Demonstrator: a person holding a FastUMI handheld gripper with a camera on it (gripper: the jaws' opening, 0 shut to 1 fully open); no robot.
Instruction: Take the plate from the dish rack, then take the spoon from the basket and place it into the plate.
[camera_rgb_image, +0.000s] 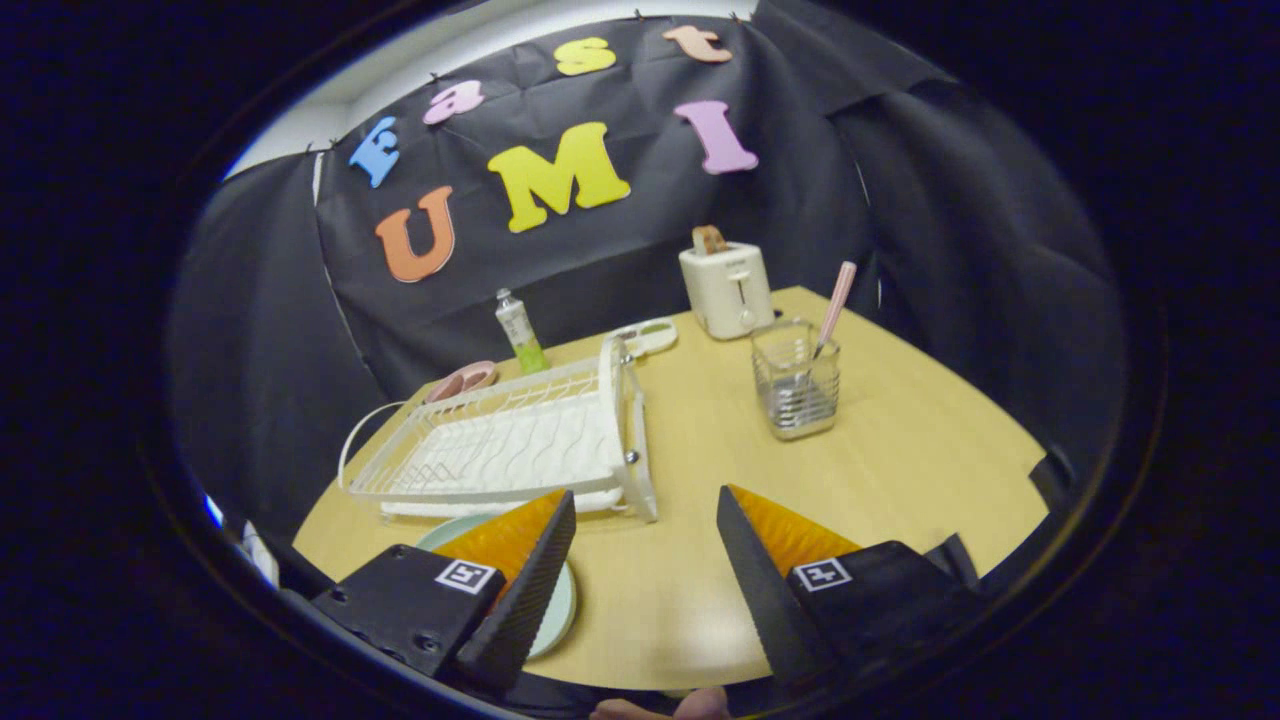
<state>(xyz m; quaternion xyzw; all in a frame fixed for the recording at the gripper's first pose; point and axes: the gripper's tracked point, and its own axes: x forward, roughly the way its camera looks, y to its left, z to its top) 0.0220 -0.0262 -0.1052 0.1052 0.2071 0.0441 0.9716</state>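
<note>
Gripper (645, 505) open, fingers wide apart over bare wooden table (900, 450), nothing between them. Pale green plate (560, 605) flat on table, just in front of white dish rack (510, 450), partly hidden under the left finger. Pink-handled spoon (832, 310) upright and leaning in clear basket (795, 390), beyond the right finger; further back a toaster (726, 288) and a tube (520, 332) beside the rack.

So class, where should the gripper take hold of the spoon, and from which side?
Grip the spoon by its handle, which leans up and out over the basket rim; the bowl end is down inside. Come from above. The gripper is open, holding nothing.
</note>
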